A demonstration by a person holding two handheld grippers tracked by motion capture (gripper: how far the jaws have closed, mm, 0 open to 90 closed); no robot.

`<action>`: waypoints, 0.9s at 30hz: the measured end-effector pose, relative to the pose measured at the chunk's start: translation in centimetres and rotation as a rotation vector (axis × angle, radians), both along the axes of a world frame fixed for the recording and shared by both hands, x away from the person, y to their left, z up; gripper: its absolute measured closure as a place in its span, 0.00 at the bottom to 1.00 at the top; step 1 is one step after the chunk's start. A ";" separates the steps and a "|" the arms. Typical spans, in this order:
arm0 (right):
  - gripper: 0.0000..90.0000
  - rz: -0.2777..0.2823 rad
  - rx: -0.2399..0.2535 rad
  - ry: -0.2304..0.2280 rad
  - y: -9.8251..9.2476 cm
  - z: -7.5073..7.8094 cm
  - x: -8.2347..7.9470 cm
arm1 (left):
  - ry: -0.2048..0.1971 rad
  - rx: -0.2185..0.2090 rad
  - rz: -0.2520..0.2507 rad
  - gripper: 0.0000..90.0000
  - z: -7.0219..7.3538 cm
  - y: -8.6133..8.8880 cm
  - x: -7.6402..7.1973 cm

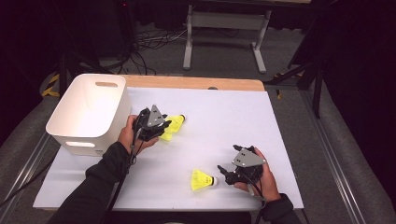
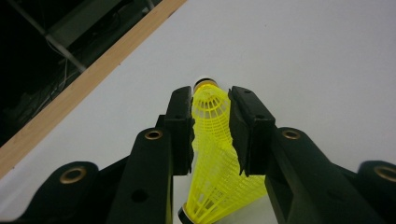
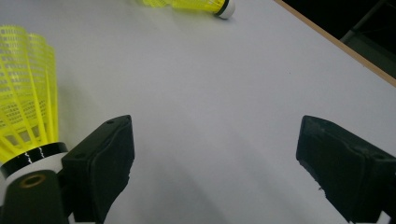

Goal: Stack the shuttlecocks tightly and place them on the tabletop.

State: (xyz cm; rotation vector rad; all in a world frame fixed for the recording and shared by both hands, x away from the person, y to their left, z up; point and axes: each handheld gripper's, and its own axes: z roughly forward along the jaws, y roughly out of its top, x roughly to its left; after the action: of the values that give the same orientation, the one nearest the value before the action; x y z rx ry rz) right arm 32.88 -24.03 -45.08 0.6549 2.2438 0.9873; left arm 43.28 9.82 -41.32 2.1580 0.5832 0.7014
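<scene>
A yellow shuttlecock (image 2: 212, 140) lies on the white table top with its cork pointing away from me. My left gripper (image 2: 210, 100) is shut on its mesh skirt, one pad against each side. In the high view this gripper (image 1: 164, 126) sits just right of the white bin, with the shuttlecock (image 1: 176, 122) sticking out of it to the right. A second yellow shuttlecock (image 1: 201, 180) lies near the front edge, and its cork end (image 3: 28, 156) rests just outside one jaw of my right gripper (image 3: 215, 140). That gripper (image 1: 229, 158) stands wide open over bare table.
A white plastic bin (image 1: 88, 112) with handle slots stands at the table's left side, close to my left hand. The white sheet (image 1: 224, 121) ends at a wooden strip (image 1: 196, 83) along the far edge. Beyond it are cables and a table frame on the floor.
</scene>
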 end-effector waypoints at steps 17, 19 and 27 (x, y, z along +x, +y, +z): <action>0.13 -0.066 0.057 -0.021 -0.8 0.9 0.1 | -0.096 -0.095 -0.143 0.67 0.8 2.2 -4.7; 0.14 -0.069 0.071 -0.022 -1.0 1.1 0.1 | -0.113 -0.088 -0.164 0.62 0.5 2.7 -5.6; 0.15 -0.080 0.116 -0.038 -1.3 1.8 -0.1 | -0.146 -0.125 -0.186 0.52 0.1 4.3 -7.3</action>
State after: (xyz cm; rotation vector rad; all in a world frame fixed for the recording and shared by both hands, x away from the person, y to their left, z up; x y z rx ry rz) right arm 32.74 -25.33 -43.29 0.7632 2.1227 1.0874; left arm 36.01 14.12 -41.24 1.9953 0.3346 0.6950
